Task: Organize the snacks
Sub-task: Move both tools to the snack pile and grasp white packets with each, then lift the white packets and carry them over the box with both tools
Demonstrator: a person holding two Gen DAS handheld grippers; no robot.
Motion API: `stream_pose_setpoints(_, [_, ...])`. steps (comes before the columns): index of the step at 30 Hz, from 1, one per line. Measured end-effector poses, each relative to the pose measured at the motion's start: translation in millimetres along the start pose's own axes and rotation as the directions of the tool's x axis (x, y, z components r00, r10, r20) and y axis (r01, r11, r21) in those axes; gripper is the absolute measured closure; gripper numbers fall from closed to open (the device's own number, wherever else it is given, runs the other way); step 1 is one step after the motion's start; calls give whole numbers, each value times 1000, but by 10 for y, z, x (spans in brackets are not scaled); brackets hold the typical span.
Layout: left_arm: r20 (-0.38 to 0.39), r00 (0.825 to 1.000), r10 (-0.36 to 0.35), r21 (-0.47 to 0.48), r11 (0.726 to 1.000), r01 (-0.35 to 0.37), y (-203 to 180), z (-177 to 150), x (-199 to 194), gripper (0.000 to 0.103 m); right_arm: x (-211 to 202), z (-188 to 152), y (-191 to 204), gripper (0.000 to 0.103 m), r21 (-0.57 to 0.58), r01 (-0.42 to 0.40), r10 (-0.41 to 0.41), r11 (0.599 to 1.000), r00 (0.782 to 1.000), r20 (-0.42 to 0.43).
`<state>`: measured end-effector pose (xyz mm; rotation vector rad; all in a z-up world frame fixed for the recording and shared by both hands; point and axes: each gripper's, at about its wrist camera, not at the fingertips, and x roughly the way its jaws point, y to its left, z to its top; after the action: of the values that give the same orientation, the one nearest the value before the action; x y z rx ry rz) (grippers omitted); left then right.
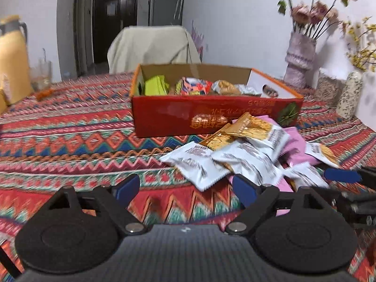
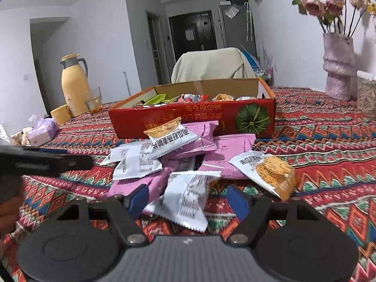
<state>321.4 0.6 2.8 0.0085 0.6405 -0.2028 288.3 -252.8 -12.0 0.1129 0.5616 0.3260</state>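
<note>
Right tongs [image 2: 185, 199] straddle a white snack packet [image 2: 188, 199], pads apart, not gripping. Left tongs [image 1: 185, 188] open, empty. Snack pile [image 1: 246, 150] on table [image 1: 70, 129] before red box [image 1: 211, 115].

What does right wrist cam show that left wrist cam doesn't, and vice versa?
Right wrist only: a white snack packet lying between the right claw fingers, pads not visibly pressing it; a purple tissue pack; a yellow cup.

Left wrist only: bare tablecloth between the left claw fingers, nothing held; a speckled white vase with yellow sprigs.

Both: the red box with snacks inside, the loose packet pile in front of it, the yellow thermos, the pink flower vase.
</note>
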Motion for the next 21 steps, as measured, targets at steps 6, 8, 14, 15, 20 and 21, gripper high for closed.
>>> stream_pose_setpoints(6, [-44, 999, 15, -13, 1000, -16, -13, 182, 455, 17, 135, 44, -4, 37, -24, 11, -11, 1000, 999, -35])
stream_pose_setpoints(8, [-60, 998, 19, -20, 1000, -20, -1, 197, 543, 17, 149, 52, -32, 37, -24, 8, -9, 1000, 999, -46])
stream_pose_setpoints(14, [-46, 998, 53, 7, 999, -53, 51, 116, 541, 45, 137, 53, -81, 56, -52, 26, -29, 998, 998, -61])
stream_pose_setpoints(15, [-48, 998, 38, 9, 999, -38, 73, 101, 499, 49, 131, 49, -79, 60, -59, 26, -30, 998, 998, -64])
stream_pose_setpoints(20, [-41, 998, 52, 50, 997, -50, 105, 42, 388, 56, 98, 29, -59, 64, -91, 24, -30, 996, 997, -72])
stream_pose_setpoints(21, [-42, 997, 62, 50, 997, -60, 106, 28, 344, 58, 91, 31, -55, 64, -92, 25, -32, 995, 997, -69])
